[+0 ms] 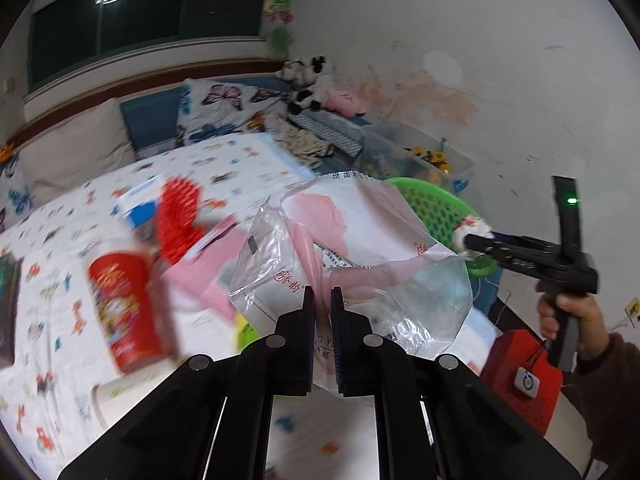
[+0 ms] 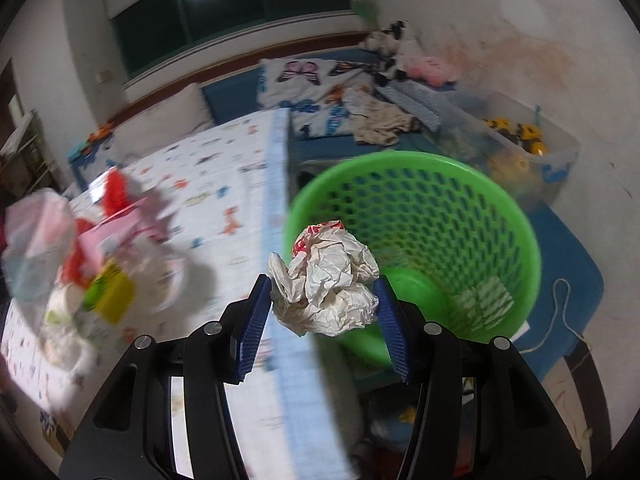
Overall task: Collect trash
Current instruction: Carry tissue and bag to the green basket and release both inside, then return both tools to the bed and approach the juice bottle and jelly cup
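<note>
So you're mid-run, both hands loaded. Your right gripper (image 2: 323,292) is clenched on a paper wad (image 2: 326,280) — crumpled white w/ a bit of red print — pads pressing it from both sides, and it hangs over the near rim of the green bin (image 2: 420,216), which sits on the floor just beside the table edge. From the left wrist view you see the same thing from the side: right gripper (image 1: 470,240) at the bin (image 1: 436,204), wad (image 1: 472,230) at its tip, your hand (image 1: 568,316) on the grip.

Your left gripper (image 1: 322,300) is clamped nearly shut on a thin plastic wrapper (image 1: 352,256) — clear film w/ pink print — lifted clear of the table (image 1: 60,240), well short of the bin.

Done so far: hard to say. Something pale and striped lies in the bin's bottom (image 2: 484,300); prob. one piece already dropped, but it's blurred, so I can't be sure.

Left to do, as I judge it: release the wad into the bin, bring the wrapper across and drop it too. Then the table — a red cup (image 1: 126,312), a red brush-like thing (image 1: 178,220), pink paper (image 1: 212,268) and more clutter sit there. Which of those counts as trash isn't clear from here; the cup and pink paper look likeliest. Roughly early-to-middle overall.
</note>
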Available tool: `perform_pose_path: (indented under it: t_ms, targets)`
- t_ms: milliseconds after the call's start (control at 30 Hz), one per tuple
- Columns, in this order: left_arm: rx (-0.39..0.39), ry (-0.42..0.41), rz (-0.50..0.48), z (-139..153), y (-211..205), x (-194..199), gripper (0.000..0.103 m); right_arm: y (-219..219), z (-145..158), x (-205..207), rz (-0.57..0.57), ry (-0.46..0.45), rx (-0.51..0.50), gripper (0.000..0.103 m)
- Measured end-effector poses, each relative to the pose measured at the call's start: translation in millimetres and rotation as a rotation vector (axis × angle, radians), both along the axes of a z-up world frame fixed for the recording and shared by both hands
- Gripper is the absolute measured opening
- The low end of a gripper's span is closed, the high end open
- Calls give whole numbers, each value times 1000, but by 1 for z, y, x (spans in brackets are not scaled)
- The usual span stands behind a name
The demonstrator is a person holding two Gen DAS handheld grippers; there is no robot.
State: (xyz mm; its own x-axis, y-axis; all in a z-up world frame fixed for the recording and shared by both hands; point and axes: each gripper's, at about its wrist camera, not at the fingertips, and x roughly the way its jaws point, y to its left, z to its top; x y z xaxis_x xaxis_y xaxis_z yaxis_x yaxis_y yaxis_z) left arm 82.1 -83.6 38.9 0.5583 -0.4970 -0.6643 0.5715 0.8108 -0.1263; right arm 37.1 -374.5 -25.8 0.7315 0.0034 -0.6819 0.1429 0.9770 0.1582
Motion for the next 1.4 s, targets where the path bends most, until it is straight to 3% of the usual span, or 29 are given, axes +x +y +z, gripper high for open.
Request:
perform_pose_path:
  t_ms: [233,333,500,933,1100,1200,1233,1400]
  targets:
    - [16,-24,-57,8,-64,13,8,-36,-18,14,-23,27,-4,59]
    - [23,-21,-79,8,-90,20,8,-48,-21,12,-24,17,14,70]
    - [37,-6,-109,4,-131,35,8,-64,-22,3,-42,3,24,74]
    - [96,82,-171,-35,-234,71,9,-80,-12,-40,-66,-37,3,81]
    - [90,117,-171,-48,-248,77,21,-80,-12,-53,-68,-39,13,82]
    - [79,123,-162,-51,-248,76,39,-77,-10,-57,-64,-41,9,82]
    - [77,116,-158,-50,-247,75,49,-75,-9,-58,-59,-43,6,82]
    - [53,110,-139,-43,-230,66,52,-64,-7,-60,-42,-53,8,82]
